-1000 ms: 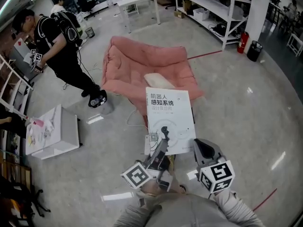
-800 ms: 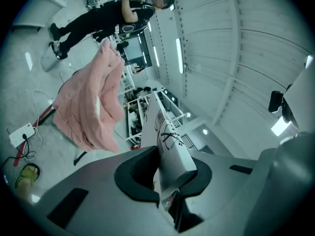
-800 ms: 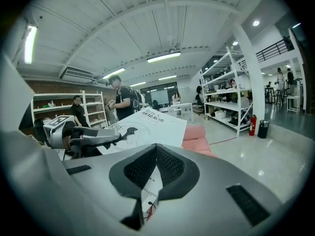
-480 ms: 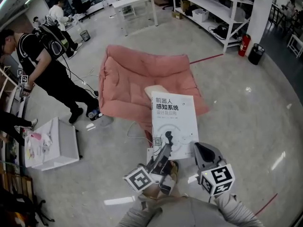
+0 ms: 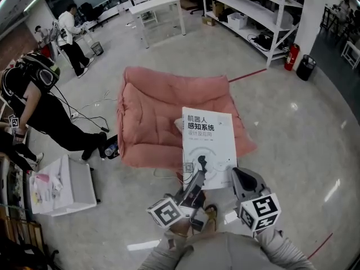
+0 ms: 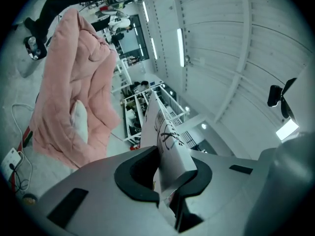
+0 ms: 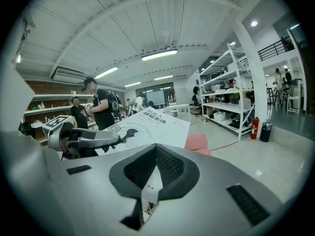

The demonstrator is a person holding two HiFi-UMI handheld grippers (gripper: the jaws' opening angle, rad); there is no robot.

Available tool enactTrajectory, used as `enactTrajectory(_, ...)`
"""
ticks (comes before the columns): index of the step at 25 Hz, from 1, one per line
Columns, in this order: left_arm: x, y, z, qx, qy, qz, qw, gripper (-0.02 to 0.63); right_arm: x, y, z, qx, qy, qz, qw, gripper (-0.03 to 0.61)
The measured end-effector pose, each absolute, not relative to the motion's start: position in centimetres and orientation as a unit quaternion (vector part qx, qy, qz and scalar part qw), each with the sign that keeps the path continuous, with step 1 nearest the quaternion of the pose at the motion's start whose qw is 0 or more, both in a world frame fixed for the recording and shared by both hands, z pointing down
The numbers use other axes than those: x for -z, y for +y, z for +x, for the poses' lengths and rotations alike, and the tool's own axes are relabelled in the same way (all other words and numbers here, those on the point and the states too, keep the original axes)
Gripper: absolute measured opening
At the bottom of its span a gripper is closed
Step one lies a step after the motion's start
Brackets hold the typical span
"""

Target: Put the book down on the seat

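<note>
**Change.** In the head view the seat [image 5: 152, 103] has drawn nearer. More of its front right part now lies behind the book [image 5: 208, 145] than a second ago. The bystander in black [image 5: 34, 103] has shifted toward the view's left edge. The book's place against the two tools is unchanged.

**Book.** White cover, held out roughly flat and clear of the floor. It is over the seat's front right part, not yet resting on it. Its far edge sits just beside a pale cushion [image 5: 179, 125] on the seat.

**Left tool** [image 5: 197, 178]. Jaws nearly together, clamped on the book's near edge. The left gripper view shows the book standing between the pads [image 6: 183, 180].

**Right tool** [image 5: 238, 176]. At the book's near right corner. The right gripper view shows the jaws [image 7: 152, 178] closed, with a white sliver of the book pinched between them.

**Seat.** Pink, quilted, lying on the floor with its raised back on the far side.

**Task standing.** The carry looks nearly done and the set-down has not begun. The book probably needs to go a little further in over the quilting and then down before either tool lets go. If released here, it may catch the front edge and slide to the floor.
</note>
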State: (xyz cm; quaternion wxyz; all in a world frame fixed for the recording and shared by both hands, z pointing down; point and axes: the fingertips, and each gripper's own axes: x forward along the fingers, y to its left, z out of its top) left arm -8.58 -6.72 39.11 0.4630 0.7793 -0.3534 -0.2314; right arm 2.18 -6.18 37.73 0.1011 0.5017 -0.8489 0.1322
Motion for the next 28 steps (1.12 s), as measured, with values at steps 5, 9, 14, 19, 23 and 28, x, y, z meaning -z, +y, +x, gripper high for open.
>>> enactTrajectory(5,-39.8,-10.4,-9.0,0.227,-0.355,0.773,0.474,0.051,-38.0,-9.4,2.1,-0.133,-0.843,0.511,0.097,0.005)
enactTrajectory(9,-40.5,-12.9,-8.6,0.215,-0.359,0.772,0.478,0.052,-38.2,-11.3,2.6,-0.140,-0.841,0.514,0.096,0.006)
enactTrajectory(14,-42.3,-15.4,-7.9,0.208,-0.372,0.754,0.500,0.052,-39.6,-13.5,3.3,-0.156,-0.840,0.510,0.100,0.005)
enactTrajectory(19,-43.7,-19.3,-6.6,0.207,-0.371,0.755,0.499,0.052,-41.1,-17.4,4.3,-0.168,-0.846,0.494,0.111,0.006)
enactTrajectory(23,-45.1,-22.4,-6.2,0.204,-0.385,0.737,0.516,0.052,-41.3,-21.2,5.2,-0.171,-0.850,0.484,0.122,0.006)
enactTrajectory(28,-49.1,-25.9,-6.5,0.195,-0.406,0.716,0.533,0.052,-44.0,-25.0,6.3,-0.183,-0.845,0.484,0.134,0.005)
